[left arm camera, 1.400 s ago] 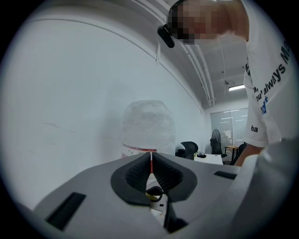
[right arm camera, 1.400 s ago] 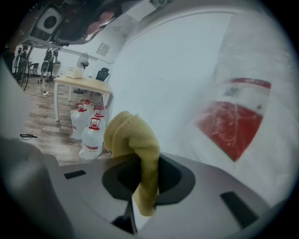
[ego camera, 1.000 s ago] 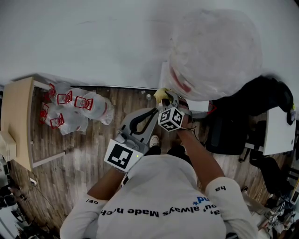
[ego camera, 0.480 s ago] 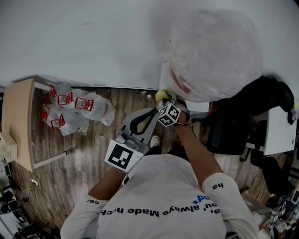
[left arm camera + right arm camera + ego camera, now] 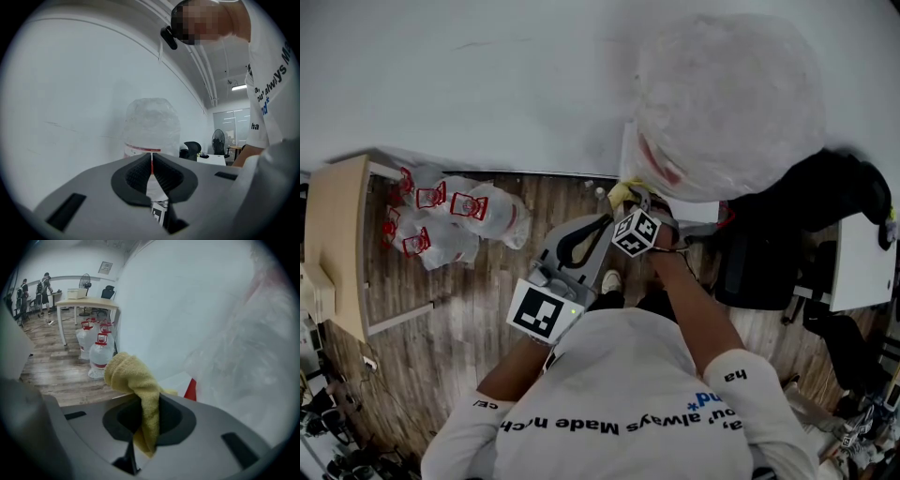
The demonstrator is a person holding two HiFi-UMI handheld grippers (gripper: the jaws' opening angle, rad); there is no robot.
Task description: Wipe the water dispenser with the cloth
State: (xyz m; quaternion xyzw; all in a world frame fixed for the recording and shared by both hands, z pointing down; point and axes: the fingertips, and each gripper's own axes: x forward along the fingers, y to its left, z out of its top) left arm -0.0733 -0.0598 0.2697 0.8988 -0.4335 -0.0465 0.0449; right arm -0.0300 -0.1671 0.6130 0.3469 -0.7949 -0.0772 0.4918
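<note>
Head view: your right gripper (image 5: 630, 208) holds the cloth (image 5: 620, 192) against the water dispenser (image 5: 629, 155).
Since a second ago that gripper has slid slightly left along the dispenser's white top edge, just below the plastic-wrapped bottle (image 5: 727, 103). That looks like a wiping stroke under way, with most of the casing probably still to cover. Its jaws are pinching the yellow cloth firmly. Your left gripper (image 5: 152, 174) hangs back, jaws pressed together on nothing.
</note>
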